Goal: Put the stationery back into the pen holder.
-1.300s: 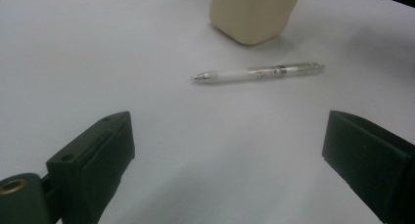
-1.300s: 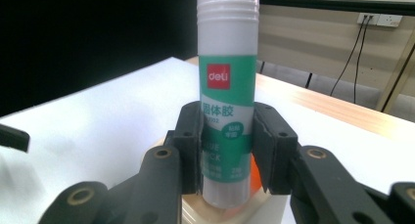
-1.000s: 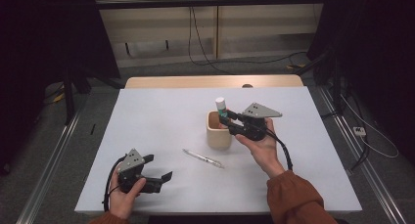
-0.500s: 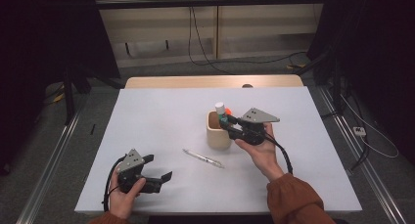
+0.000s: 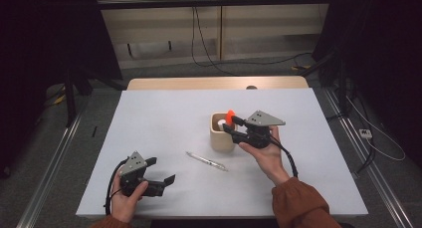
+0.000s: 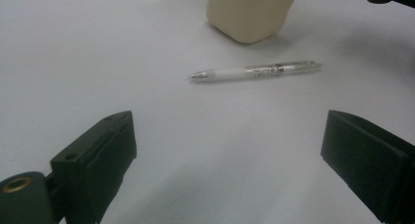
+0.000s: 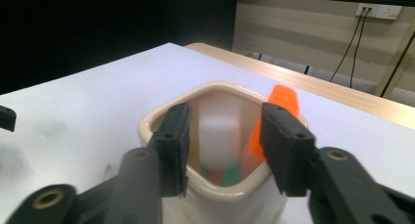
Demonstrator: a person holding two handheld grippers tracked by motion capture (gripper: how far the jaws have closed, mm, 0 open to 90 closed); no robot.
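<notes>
The right tool [image 5: 230,124], at the centre of the high view, has just been opening its jaws over the beige cup [image 5: 222,138]. The white marker [image 7: 219,131] that stood taller 1 second ago now sits lower inside the cup, free of the pads, beside an orange marker [image 7: 274,117]. I judge that drop done. The pen [image 5: 207,161] lies below the cup on the white surface [image 5: 164,113]. The left tool [image 5: 160,174], lower left, rests wide open. Behind: dark room, wall cables.
</notes>
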